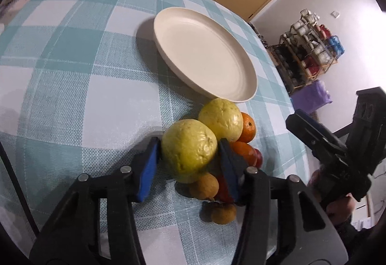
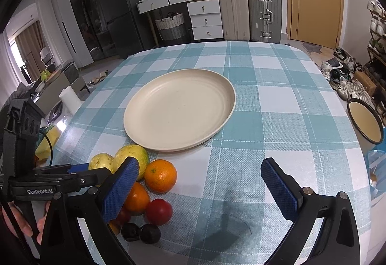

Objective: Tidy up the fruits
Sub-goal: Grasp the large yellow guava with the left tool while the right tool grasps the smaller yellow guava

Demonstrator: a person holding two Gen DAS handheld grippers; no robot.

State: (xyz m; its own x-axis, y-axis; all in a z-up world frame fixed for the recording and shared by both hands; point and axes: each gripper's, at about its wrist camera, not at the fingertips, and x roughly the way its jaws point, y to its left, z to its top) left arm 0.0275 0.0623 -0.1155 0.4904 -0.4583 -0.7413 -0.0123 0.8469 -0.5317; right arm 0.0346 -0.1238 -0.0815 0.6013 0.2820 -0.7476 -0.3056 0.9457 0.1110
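Observation:
A cream plate [image 1: 205,52] [image 2: 179,108] lies empty mid-table. Beside it is a fruit pile: two yellow-green guavas [image 1: 188,149] [image 1: 220,118], oranges [image 2: 160,175] [image 2: 136,198], a red fruit [image 2: 159,212], two dark plums [image 2: 140,232] and small brown fruits [image 1: 205,186]. My left gripper [image 1: 188,156] is shut on the nearer guava, blue pads touching its two sides; it also shows in the right wrist view [image 2: 79,169]. My right gripper [image 2: 200,189] is open and empty over the cloth, right of the pile, also seen in the left wrist view [image 1: 320,137].
The table wears a teal-and-white checked cloth [image 2: 277,108]. A round enamel basin [image 2: 365,122] stands off the right edge. Suitcases [image 2: 251,14], drawers and a door stand behind; a shoe rack [image 1: 311,48] is at the right.

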